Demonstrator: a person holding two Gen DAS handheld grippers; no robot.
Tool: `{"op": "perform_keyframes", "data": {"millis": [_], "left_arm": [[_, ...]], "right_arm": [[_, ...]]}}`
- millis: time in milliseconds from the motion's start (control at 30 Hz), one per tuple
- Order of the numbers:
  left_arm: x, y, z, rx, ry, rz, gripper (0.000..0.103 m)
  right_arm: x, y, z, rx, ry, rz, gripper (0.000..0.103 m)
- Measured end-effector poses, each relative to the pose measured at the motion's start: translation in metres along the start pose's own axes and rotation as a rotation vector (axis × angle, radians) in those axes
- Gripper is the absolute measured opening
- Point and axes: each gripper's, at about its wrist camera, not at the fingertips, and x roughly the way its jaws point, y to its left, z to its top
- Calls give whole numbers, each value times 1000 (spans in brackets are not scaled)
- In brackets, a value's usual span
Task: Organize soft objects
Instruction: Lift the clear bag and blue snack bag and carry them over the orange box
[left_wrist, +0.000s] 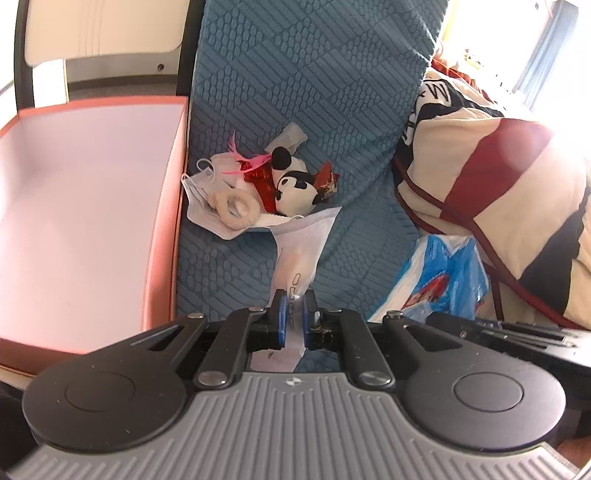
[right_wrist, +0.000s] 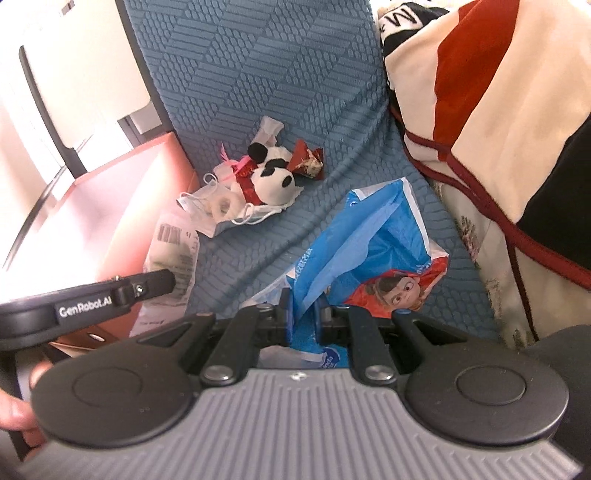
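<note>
Home living room: teal textured sofa cover (left_wrist: 295, 74), plush toy (left_wrist: 295, 184), blanket (left_wrist: 498, 166) heaped alongside

A blue textured sofa cover (left_wrist: 303, 74) carries a small heap: a white face mask (left_wrist: 201, 199) under a fluffy ring (left_wrist: 236, 206) and a black-and-white plush toy (left_wrist: 295, 184). A salmon box (left_wrist: 92, 206) sits at its left edge, a folded blanket (left_wrist: 498, 166) on the right
</note>
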Motion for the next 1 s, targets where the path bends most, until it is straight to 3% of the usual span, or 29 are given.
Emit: {"op": "perform_keyframes", "data": {"millis": [500,1000], "left_arm": [[-49,5,29,-35,-38,-50,10],[-102,61,80,-86,-134,-12,10]], "right_arm": [[-41,24,22,-25,-63,34,14],[-56,83,67,-64,-160,96,14]]}}
